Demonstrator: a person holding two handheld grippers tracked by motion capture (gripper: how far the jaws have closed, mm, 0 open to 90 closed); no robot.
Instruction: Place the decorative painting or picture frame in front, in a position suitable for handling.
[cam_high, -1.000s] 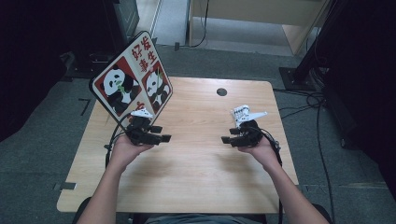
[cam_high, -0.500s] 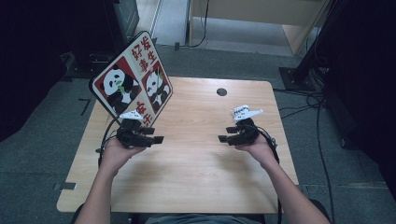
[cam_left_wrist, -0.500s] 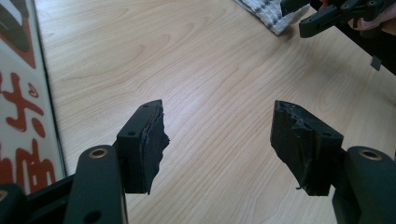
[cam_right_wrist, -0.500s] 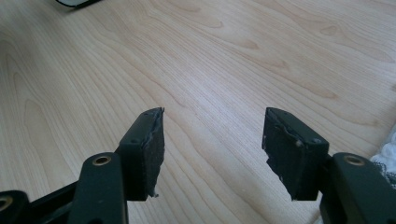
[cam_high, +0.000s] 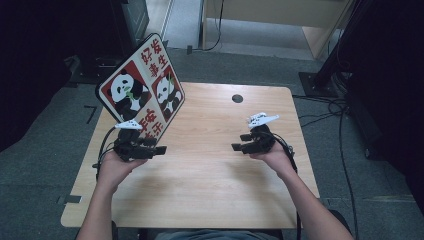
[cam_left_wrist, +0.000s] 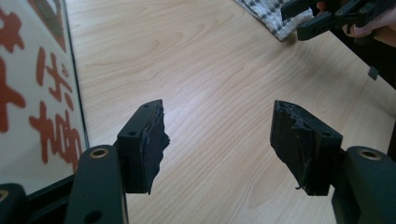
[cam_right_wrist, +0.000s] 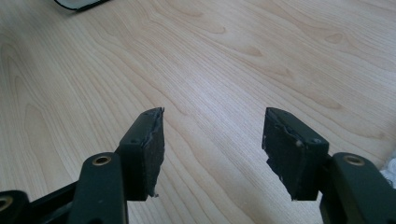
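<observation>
At the far left of the high view, a panda sign (cam_high: 141, 92) is standing tilted over the left rear corner of the wooden table (cam_high: 210, 195) — a dark-edged, rounded-corner board showing two pandas on red squares and red Chinese characters on white. Its lower edge is sitting just behind the left gripper (cam_high: 150, 150), which the person's left hand (cam_high: 114, 167) is holding low over the tabletop, with its jaws pointing toward the middle of the table. In the left gripper view that gripper (cam_left_wrist: 217, 142) is standing wide open with nothing but bare wood between its torn black pads (cam_left_wrist: 152, 144); the sign (cam_left_wrist: 35, 98) is lying just beside its left jaw, apart from the pad as far as can be told.

Further right, past a stretch of bare wood, the right gripper (cam_high: 242, 145) is hanging over the right half of the table in the right hand (cam_high: 272, 155), facing the left one — the two are well apart. In the right gripper view its jaws (cam_right_wrist: 212, 149) are likewise spread wide, gripping nothing, and a dark corner of the sign (cam_right_wrist: 79, 3) is peeking in at the top edge. Near the table's back edge, a small round hole (cam_high: 237, 98) is showing.
</observation>
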